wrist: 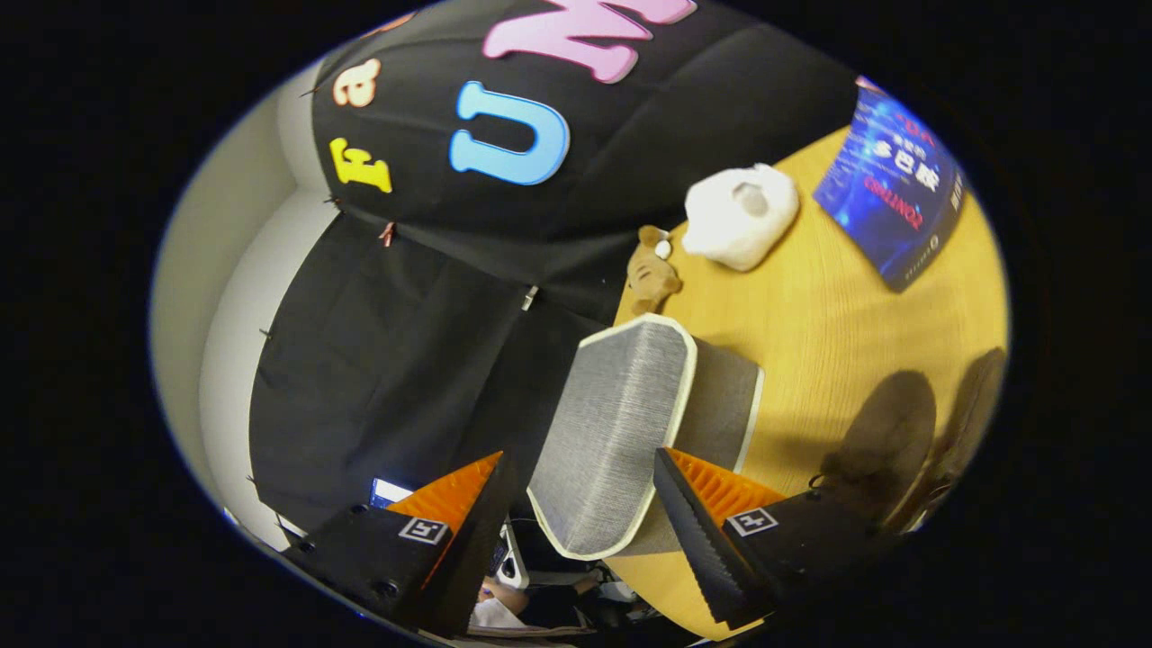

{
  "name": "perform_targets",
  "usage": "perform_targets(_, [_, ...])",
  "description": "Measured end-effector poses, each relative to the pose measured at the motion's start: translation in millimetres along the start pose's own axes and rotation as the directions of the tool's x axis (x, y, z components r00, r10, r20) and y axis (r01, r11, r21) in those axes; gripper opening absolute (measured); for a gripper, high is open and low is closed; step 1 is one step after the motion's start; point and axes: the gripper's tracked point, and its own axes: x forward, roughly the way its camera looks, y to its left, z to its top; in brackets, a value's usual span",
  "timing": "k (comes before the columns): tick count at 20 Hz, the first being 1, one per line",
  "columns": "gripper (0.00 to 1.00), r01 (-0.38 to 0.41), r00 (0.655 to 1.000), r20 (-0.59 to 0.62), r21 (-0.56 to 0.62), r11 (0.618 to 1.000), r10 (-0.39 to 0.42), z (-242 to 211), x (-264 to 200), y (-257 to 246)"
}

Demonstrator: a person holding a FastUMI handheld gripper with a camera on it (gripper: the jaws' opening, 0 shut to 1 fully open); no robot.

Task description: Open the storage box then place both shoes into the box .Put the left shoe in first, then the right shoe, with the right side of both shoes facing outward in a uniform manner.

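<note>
A grey fabric storage box (720,405) with cream trim stands on the wooden table (810,306). Its grey lid panel (612,432) is raised and reaches between my fingers. My gripper (580,457) is open around that panel. The right finger overlaps the panel's lower corner, and a small gap shows between the panel and the left finger. Two dark brown shoes (886,441) lie side by side on the table beyond the right finger, to the right of the box. The whole scene looks strongly tilted.
A small brown teddy bear (650,274) and a white plush toy (740,214) sit on the table beyond the box. A blue book (895,202) lies farther right. The table's edge runs just past the bear, against the black cloth wall.
</note>
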Motion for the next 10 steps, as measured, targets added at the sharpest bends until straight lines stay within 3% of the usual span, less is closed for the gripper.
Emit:
perform_targets(5, [0.96,0.014,0.998,-0.065,0.106,0.994,-0.007,-16,25,-39])
perform_targets(10, [0.96,-0.060,0.992,-0.095,0.217,0.974,0.082,-27,46,-42])
